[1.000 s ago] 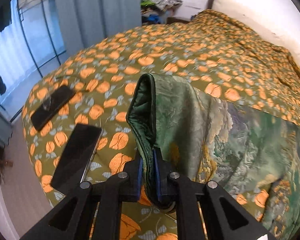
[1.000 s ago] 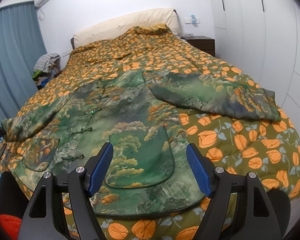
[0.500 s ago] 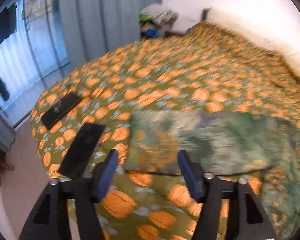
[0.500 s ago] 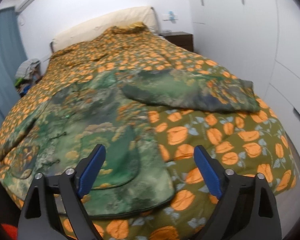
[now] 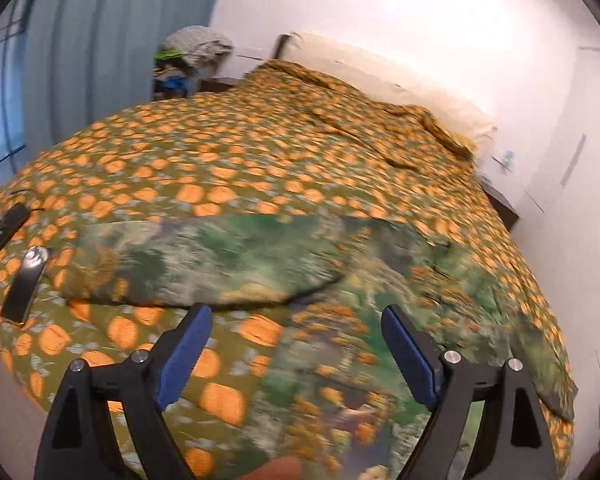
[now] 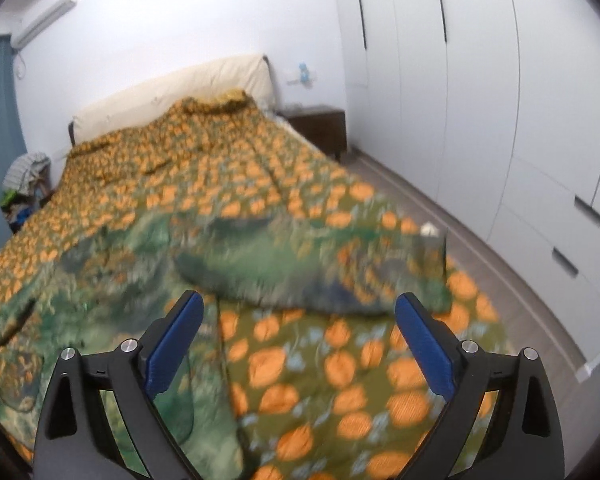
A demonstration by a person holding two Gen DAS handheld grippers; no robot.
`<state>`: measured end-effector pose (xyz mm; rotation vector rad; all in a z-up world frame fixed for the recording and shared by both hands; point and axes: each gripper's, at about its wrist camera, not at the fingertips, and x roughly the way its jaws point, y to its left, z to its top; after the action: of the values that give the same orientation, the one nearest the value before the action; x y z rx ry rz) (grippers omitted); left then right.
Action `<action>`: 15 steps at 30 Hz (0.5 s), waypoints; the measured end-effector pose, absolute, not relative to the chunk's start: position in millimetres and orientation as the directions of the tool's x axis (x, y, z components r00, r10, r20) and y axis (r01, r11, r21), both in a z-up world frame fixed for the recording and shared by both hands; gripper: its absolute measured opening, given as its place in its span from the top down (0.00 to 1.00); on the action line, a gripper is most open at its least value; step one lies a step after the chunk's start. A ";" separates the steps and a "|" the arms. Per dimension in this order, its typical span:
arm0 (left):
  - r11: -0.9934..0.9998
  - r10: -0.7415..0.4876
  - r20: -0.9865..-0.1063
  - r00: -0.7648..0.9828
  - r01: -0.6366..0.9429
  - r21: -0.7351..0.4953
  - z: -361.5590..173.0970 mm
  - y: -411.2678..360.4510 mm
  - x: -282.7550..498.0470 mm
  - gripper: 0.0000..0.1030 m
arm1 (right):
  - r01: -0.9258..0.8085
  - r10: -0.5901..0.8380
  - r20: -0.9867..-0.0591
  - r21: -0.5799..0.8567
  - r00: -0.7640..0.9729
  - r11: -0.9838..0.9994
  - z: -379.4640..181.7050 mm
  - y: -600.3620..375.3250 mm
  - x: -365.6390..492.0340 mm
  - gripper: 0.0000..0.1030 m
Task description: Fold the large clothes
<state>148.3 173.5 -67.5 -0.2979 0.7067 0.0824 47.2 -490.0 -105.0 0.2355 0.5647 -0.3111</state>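
Left gripper (image 5: 296, 344) spread wide, holding nothing; right gripper (image 6: 298, 336) likewise. Green landscape-print jacket (image 5: 340, 320) lies flat on orange-patterned bedspread (image 5: 228, 152), near edge; both sleeves (image 6: 300, 276) out sideways, blurred, probably flat. Two phones (image 5: 24, 284) far left.

L wrist: above bed foot, faces headboard (image 5: 380, 76) | R wrist: same; both share bedspread (image 6: 340, 360)

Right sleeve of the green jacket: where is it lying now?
In the right wrist view, the sleeve lies flat on the orange-patterned bedspread, stretched toward the wardrobe-side edge of the bed, just beyond the open right gripper.
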 end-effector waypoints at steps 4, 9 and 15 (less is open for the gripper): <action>0.976 0.076 -0.629 0.774 -0.186 -0.110 -69.1 145.0 143.5 0.00 | 0.394 -0.261 -0.535 0.148 0.803 0.907 -95.4 -530.6 51.7 0.05; 0.992 0.086 -0.677 0.731 -0.126 -0.010 -83.9 118.3 144.7 0.00 | 0.484 -0.209 -0.639 0.291 0.740 0.825 -139.7 -583.2 54.8 0.05; 0.992 0.059 -0.704 0.708 -0.119 -0.036 -88.6 108.9 132.6 0.00 | 0.539 -0.062 -0.714 0.465 0.697 0.703 -201.2 -619.2 63.3 0.05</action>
<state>132.6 108.9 -88.6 -0.0807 0.7786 0.0991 63.3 -619.2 -201.2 0.7219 0.7300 -0.3694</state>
